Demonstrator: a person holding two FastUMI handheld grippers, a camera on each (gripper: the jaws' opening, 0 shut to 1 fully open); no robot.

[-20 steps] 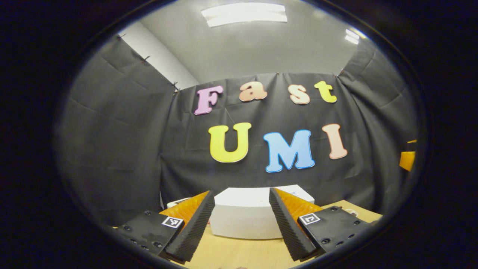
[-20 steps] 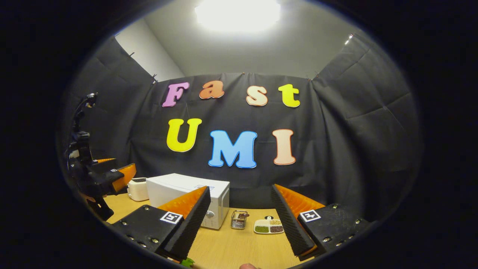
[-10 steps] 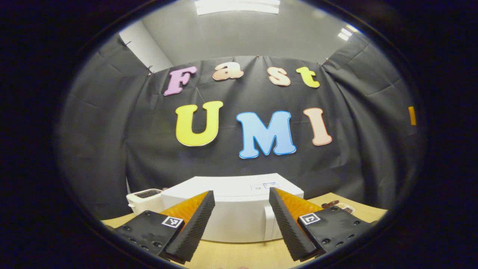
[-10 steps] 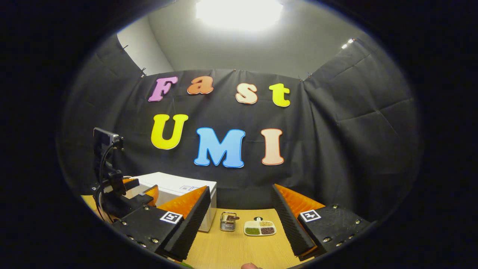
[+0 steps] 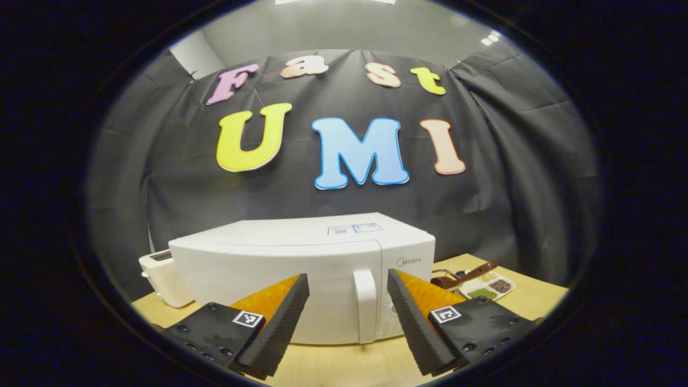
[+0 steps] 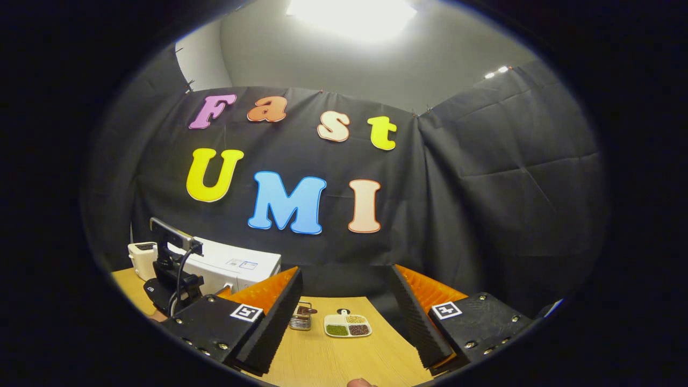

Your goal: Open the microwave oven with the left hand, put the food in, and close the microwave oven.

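Observation:
The white microwave (image 5: 279, 269) stands shut on the wooden table, close in front of my left gripper (image 5: 347, 285). Its vertical door handle (image 5: 365, 306) shows in the gap between my open fingers, still apart from them. In the right gripper view the microwave (image 6: 242, 267) sits at the left, partly behind the left gripper's body (image 6: 172, 269). A white divided dish of food (image 6: 346, 326) lies on the table ahead of my open, empty right gripper (image 6: 346, 279). The same dish (image 5: 486, 287) appears right of the microwave in the left gripper view.
A white toaster (image 5: 161, 277) stands left of the microwave. A small metal basket (image 6: 301, 318) with a brown-handled tool sits beside the dish. The table (image 6: 344, 360) ends at the black cloth wall behind. A fingertip (image 6: 357, 382) shows at the bottom edge.
My left gripper has dropped and moved closer to the microwave, so its front and handle now show between the fingers. The right gripper view has swung to the right.

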